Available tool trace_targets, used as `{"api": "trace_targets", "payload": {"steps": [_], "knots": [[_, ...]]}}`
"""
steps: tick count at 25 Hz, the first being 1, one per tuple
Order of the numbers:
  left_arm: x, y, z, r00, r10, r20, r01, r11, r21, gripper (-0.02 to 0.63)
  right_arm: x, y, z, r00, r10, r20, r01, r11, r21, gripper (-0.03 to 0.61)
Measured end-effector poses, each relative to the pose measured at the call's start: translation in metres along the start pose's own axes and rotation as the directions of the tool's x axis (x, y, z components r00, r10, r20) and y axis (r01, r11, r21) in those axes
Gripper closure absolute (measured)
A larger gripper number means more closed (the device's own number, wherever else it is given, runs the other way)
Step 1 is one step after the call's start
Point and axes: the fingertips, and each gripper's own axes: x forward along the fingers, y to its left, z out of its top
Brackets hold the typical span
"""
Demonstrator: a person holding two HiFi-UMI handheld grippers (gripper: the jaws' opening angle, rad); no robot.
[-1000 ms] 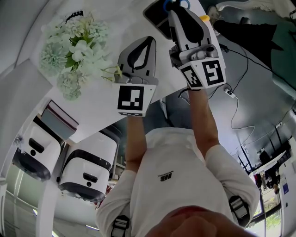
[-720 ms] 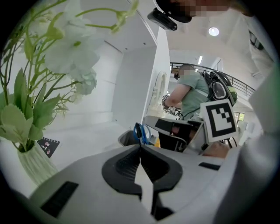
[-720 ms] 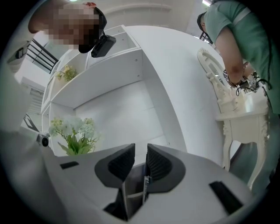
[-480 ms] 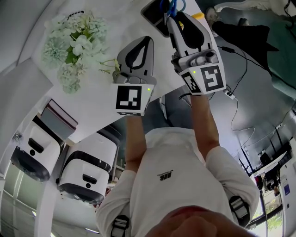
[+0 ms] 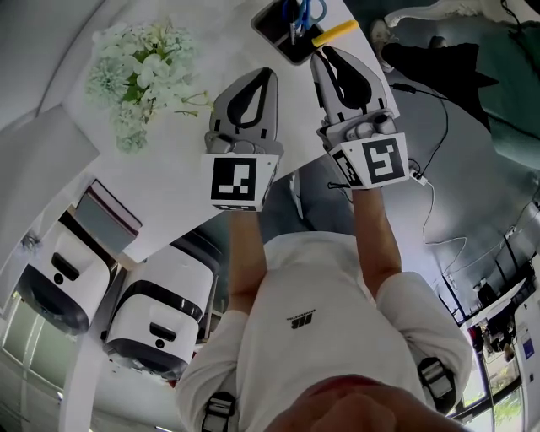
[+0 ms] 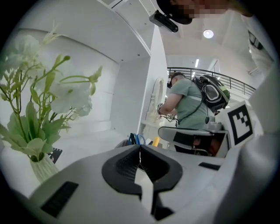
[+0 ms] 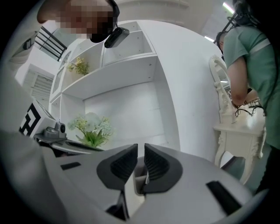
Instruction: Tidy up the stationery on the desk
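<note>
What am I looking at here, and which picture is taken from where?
A person holds a two-jaw gripper in each hand; there is no robot arm. The head view looks down from a camera on the person's head, and the other two views ride on the grippers. The left gripper is shut and empty. The right gripper has its jaws slightly apart; they have just been closing, with nothing between them. On the white desk stand flowers and a black holder with blue scissors and a yellow pen-like item.
</note>
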Motion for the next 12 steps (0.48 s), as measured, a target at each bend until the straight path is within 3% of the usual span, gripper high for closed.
{"api": "trace_targets", "payload": {"steps": [12], "knots": [[-0.014, -0.014, 0.003, 1.000, 0.010, 0.010, -0.010, 1.000, 0.005, 0.614, -0.035, 0.008, -0.006, 0.999, -0.006, -0.037, 0.005, 1.000, -0.003, 0.548]]}}
